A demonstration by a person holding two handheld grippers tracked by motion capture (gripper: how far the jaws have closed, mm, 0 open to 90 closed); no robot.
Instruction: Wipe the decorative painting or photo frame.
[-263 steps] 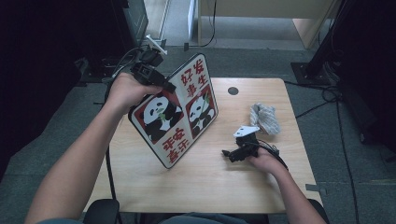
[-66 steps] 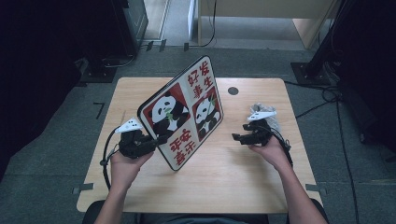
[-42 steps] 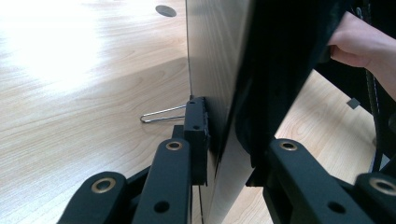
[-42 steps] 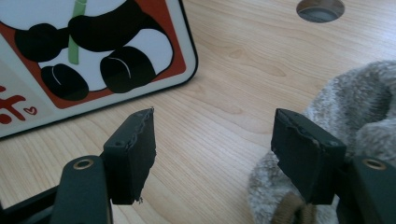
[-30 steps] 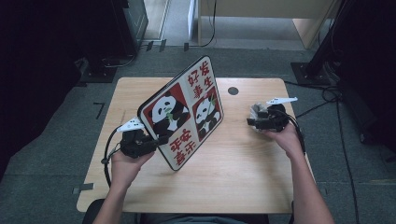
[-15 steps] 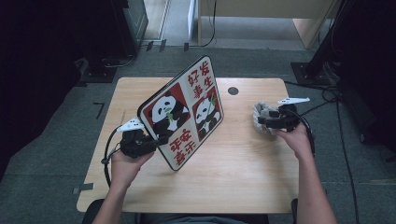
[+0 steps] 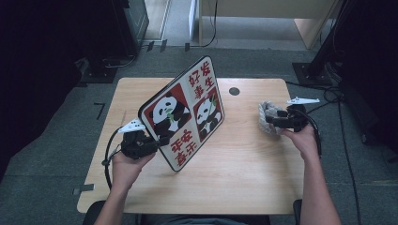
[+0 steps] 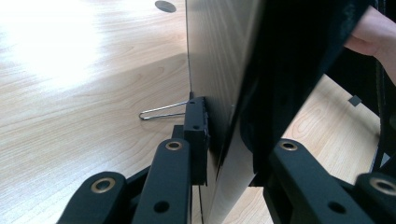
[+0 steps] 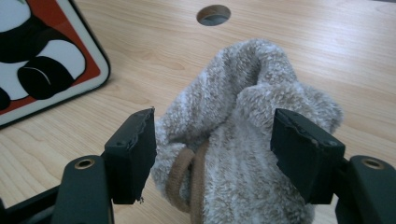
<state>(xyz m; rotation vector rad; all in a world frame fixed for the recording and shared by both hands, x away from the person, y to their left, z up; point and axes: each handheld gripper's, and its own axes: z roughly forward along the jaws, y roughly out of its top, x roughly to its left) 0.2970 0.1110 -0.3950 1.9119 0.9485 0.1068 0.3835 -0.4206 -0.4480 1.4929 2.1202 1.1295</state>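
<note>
Left gripper point(image 7: 162, 139) clamps the panda board's point(image 7: 185, 112) lower left edge, propping it tilted on the surface point(image 7: 244, 173), long axis running from the near corner up toward the far right. Right gripper point(image 9: 212, 140), fingers parted, straddles the fuzzy grey cloth point(image 9: 243, 154) near the surface's right edge

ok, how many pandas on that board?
2. Both on the board held upright by the left gripper: one panda upper left, one panda to its right. The back face is hidden.
</note>
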